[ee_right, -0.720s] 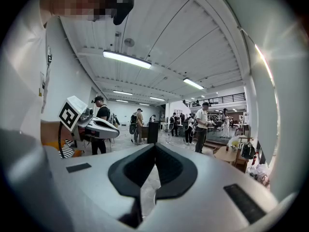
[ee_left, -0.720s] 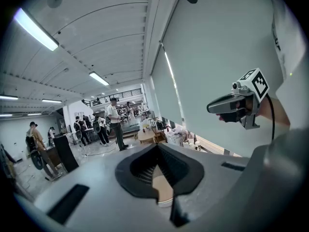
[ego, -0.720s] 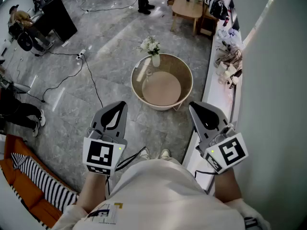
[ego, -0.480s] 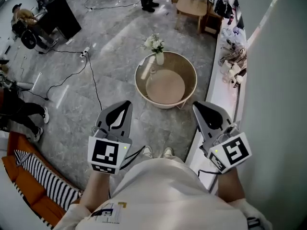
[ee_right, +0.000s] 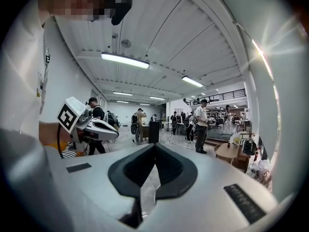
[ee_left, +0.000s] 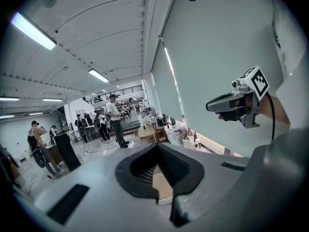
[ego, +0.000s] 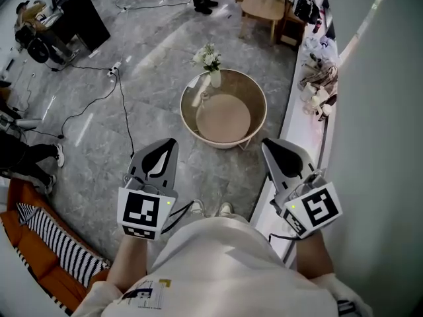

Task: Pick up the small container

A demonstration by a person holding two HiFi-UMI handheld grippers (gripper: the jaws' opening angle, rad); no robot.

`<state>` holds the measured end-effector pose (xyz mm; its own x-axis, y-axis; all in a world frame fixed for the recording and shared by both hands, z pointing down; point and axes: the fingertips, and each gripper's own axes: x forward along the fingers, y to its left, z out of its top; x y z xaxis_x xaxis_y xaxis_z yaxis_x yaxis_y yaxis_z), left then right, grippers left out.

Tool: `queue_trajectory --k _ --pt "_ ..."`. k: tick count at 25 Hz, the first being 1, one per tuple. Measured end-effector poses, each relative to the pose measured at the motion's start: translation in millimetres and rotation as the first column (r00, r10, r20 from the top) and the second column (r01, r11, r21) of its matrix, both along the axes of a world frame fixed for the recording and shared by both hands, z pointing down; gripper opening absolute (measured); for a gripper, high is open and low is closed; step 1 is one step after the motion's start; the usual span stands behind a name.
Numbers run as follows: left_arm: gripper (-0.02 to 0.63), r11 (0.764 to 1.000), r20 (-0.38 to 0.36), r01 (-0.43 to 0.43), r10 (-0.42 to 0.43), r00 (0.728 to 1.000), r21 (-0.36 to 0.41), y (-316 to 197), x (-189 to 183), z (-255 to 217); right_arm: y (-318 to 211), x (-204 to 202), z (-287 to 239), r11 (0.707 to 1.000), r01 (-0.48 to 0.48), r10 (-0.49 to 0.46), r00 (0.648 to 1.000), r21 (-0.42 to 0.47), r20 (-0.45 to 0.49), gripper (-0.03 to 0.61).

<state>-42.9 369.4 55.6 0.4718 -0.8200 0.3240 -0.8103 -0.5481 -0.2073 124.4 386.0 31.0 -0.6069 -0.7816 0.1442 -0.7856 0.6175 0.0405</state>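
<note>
A round table with a raised wooden rim (ego: 259, 99) stands on the grey floor ahead of my feet. On its far edge sits a white vase of flowers (ego: 215, 78), and beside it a small clear item (ego: 197, 96) that I cannot make out. My left gripper (ego: 166, 145) and right gripper (ego: 270, 146) hover at waist height short of the table, both shut and empty. In the left gripper view the jaws (ee_left: 157, 146) meet at the tips, and the right gripper (ee_left: 227, 103) shows to the right. The right gripper view shows closed jaws (ee_right: 154, 146) too.
A white ledge (ego: 299, 121) with clothes and clutter runs along the wall at the right. Cables (ego: 122, 104) trail over the floor at the left. A small wooden table (ego: 261, 5) stands further back. An orange sofa with a striped cushion (ego: 49, 243) is at the lower left. People stand far off.
The head view has swayed a little, so the round table shifts slightly in the picture. Both grippers keep their place in front of the body, jaws closed.
</note>
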Motion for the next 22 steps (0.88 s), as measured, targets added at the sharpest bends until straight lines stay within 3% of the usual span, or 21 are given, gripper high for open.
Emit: queue_trajectory --k 22 --pt "0.008 0.999 0.045 0.038 -0.038 0.998 -0.006 -25 57 21 -31 58 25 1.0 0.024 -0.024 0.999 -0.008 0.032 0.008"
